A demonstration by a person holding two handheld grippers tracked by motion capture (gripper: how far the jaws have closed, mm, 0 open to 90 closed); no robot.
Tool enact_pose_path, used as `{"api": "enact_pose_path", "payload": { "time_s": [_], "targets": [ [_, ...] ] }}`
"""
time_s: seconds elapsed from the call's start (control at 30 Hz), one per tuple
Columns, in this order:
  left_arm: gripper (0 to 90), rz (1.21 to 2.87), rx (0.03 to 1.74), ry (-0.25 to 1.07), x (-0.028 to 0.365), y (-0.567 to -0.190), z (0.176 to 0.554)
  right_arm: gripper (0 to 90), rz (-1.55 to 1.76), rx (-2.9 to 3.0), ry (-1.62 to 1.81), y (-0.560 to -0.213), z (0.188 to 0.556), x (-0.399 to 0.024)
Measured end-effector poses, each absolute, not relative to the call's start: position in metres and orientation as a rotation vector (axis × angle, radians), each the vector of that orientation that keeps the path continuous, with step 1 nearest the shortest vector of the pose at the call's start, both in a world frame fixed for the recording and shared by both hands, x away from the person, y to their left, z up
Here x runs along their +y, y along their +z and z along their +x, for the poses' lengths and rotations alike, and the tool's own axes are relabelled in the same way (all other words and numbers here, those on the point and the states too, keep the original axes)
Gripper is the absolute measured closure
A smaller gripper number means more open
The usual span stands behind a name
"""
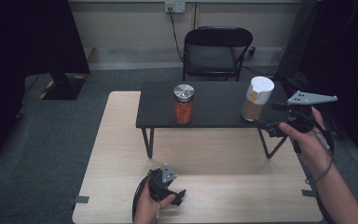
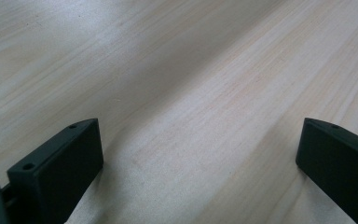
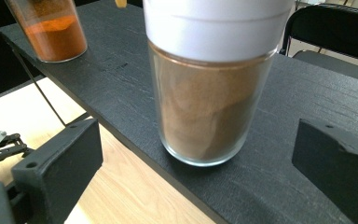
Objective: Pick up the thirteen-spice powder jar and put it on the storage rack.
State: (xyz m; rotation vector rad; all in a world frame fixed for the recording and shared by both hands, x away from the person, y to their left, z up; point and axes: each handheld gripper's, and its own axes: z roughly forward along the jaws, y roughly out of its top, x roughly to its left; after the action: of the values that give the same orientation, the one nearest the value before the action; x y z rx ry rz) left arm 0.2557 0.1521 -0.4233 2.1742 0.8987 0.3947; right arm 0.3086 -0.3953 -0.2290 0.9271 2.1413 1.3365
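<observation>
Right gripper (image 1: 274, 125) sits at the right of the high view, held level with the black shelf (image 1: 214, 105) and aimed at the white-lidded jar (image 1: 257, 99) of brown powder standing near the shelf's right end. In the right gripper view that jar (image 3: 212, 79) stands upright between the two black jaws, which are spread wide with clear space on both sides; no contact with the glass yet. Judgement: the work is at the approach stage, with the grasp not made and the jar not lifted or shifted from the shelf. Left gripper (image 1: 175, 193) rests low at the bottom centre of the high view, on the light wooden table (image 1: 121, 140); the left gripper view shows its jaws apart over bare wood grain (image 2: 191, 93), holding nothing. The second jar (image 1: 183, 103), orange contents with a metal lid, stands upright toward the middle of the shelf, well apart from the white-lidded one, and looks untouched. How far the jaws have passed the jar's sides is hard to judge, since the right gripper view is close and steep; they seem roughly level with its lower half. Remaining, as I read it: close on the jar, lift, carry, set down.
</observation>
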Motion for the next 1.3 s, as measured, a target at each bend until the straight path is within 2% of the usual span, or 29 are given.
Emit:
{"api": "enact_pose_path", "payload": {
  "time_s": [1.3],
  "targets": [
    [0.0,2.174,0.899,0.395,0.152,-0.423,0.256,0.6,0.882,2.16,1.396,-0.279,0.273,-0.408]
  ]
}}
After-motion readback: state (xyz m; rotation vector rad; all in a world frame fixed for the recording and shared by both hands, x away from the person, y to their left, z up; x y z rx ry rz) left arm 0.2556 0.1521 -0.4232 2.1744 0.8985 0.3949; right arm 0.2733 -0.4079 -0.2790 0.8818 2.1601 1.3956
